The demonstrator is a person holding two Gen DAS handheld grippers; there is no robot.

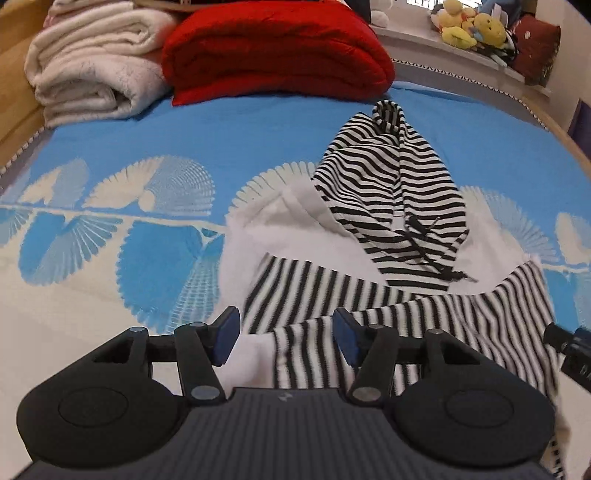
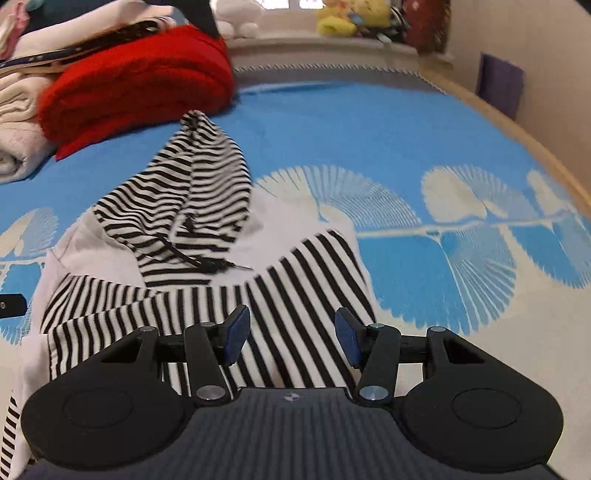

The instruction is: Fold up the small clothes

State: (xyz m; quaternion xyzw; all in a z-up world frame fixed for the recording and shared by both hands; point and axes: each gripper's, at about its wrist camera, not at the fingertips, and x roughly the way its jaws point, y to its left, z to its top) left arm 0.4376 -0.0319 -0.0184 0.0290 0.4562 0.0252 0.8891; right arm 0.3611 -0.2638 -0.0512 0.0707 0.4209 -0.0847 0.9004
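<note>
Striped hooded top on blue-and-cream bedspread — both grippers open above it.

The top lies on the bedspread, long axis running from the cameras toward the far end of the bed; hood points away, toward the red blanket, with a dark drawstring at its base. White body fabric shows beside the hood; striped sleeves cross the near part. Left gripper — fingers spread wide, gripping nothing, over the near left part of the top. Right gripper — fingers likewise wide apart, empty, over the striped sleeve. White folded blanket lies beside the red one; yellow plush toys sit on the ledge beyond.
</note>
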